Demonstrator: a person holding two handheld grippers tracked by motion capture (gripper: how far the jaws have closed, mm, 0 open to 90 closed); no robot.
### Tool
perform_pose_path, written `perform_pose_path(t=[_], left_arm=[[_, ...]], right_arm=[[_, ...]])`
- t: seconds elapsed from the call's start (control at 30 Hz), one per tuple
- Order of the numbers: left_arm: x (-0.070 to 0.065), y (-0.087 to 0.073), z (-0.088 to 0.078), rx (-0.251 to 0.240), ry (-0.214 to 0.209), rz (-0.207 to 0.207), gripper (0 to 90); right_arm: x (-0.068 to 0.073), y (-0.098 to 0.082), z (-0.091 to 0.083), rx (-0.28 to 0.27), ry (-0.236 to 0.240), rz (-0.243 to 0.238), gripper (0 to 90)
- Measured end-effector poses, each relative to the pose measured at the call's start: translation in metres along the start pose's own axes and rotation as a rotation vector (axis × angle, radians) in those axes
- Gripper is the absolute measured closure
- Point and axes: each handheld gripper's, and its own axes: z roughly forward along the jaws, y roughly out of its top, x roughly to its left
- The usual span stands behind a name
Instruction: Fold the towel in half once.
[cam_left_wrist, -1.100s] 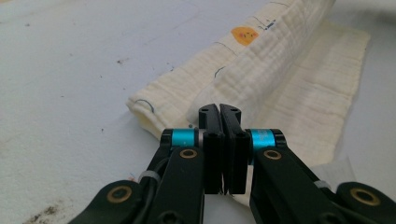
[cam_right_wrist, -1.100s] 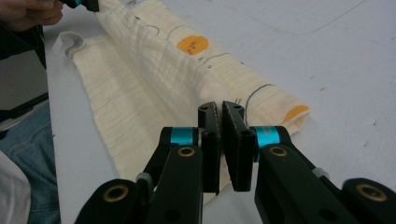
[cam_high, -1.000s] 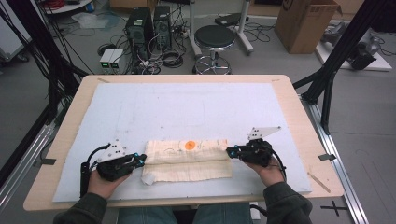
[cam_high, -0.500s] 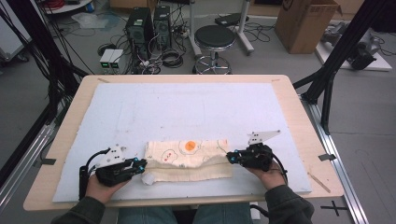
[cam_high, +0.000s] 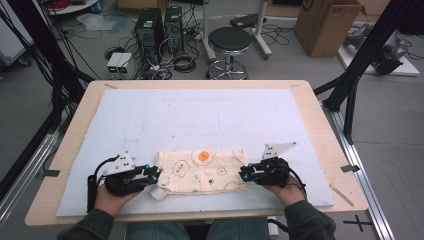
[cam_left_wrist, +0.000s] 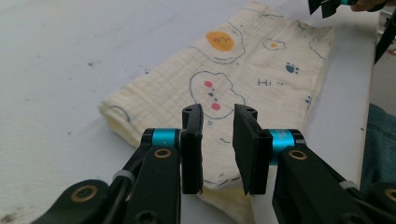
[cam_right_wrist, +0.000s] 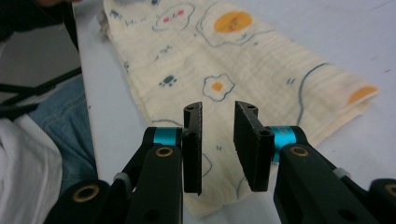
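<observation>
Near surface's front edge, folded cloth (cam_high: 202, 171) lies between left gripper (cam_high: 154, 174) and right gripper (cam_high: 243, 174); both jaws narrowly parted, just been opening, nothing pinched.

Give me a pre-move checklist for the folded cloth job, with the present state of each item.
1. Cream printed cloth lies folded flat on the pale blue mat: ok.
2. Left gripper jaws, just been opening, apart with nothing pinched: ok.
3. Right gripper jaws, just been opening, apart with nothing pinched: ok.
4. Each gripper sits at its own end of the cloth: ok.
5. Folded edges aligned underneath: cannot tell.
</observation>
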Motion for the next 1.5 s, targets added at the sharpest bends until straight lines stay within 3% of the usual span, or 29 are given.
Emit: perform_pose_path(t=[0.13,0.3,0.8,0.97,1.1,1.3,1.5], left_arm=[[-0.004,-0.003,0.006,0.061,-0.026,0.027,74.9],[-0.004,-0.008,0.008,0.106,-0.046,0.038,75.6],[-0.004,-0.017,0.008,0.168,-0.054,0.043,74.7],[-0.004,-0.017,0.008,0.165,-0.057,0.048,74.1],[-0.003,-0.014,0.005,0.142,-0.064,0.028,70.2],[0.001,-0.001,-0.001,0.073,-0.058,0.01,64.6],[0.013,0.013,0.0,0.025,-0.036,-0.024,59.5]], right_arm=[[0.002,-0.003,0.008,0.058,0.01,-0.031,74.0],[0.002,-0.006,0.009,0.079,0.012,-0.041,74.0],[0.006,-0.015,0.009,0.126,0.01,-0.076,73.6],[0.007,-0.016,0.009,0.122,0.009,-0.078,72.9],[0.007,-0.014,0.009,0.118,0.023,-0.069,67.9],[0.008,0.001,0.001,0.035,0.019,-0.077,63.8],[-0.004,0.015,-0.005,-0.012,-0.02,-0.065,62.1]])
